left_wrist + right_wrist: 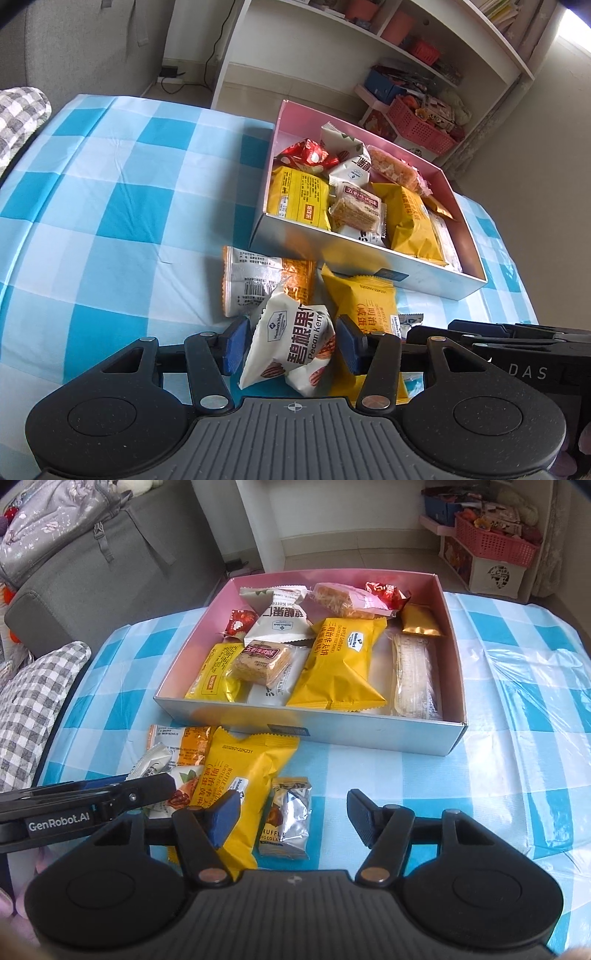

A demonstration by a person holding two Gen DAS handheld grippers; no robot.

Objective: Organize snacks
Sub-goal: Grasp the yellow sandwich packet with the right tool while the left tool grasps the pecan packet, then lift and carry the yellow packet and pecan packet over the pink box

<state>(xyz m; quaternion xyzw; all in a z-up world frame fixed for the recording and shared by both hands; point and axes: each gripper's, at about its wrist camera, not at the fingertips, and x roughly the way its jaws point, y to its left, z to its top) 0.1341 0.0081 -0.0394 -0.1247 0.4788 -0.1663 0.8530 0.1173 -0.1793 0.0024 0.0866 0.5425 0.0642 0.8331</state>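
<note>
Fig.: 2 hand-held grippers at the near edge of a blue-check tablecloth [369, 775], loose snacks in front, open box [369, 734] just beyond.

Left gripper [290, 345]: the white pecan pkt [291, 343] sits between its blue pads, which look to be touching the wrapper on both sides; grip seems light, pkt tilted. Firm up w/o crushing the nuts, lift clear of the orange-white pkt [258, 280] behind it before swinging to the box.

Right gripper [291, 821]: jaws part-spread, nothing pinched; the silver truffle chocolate pkt [290, 818] lies flat between them, apart from both pads. The left pad overlaps the yellow wafer pkt [243, 786] just beside it. Shift right a little so only the truffle pkt is caught, then lower and close.

Box is already crowded w/ pkts; a free spot shows near its right wall. Move 1 hand at a time to avoid the grippers clashing.
</note>
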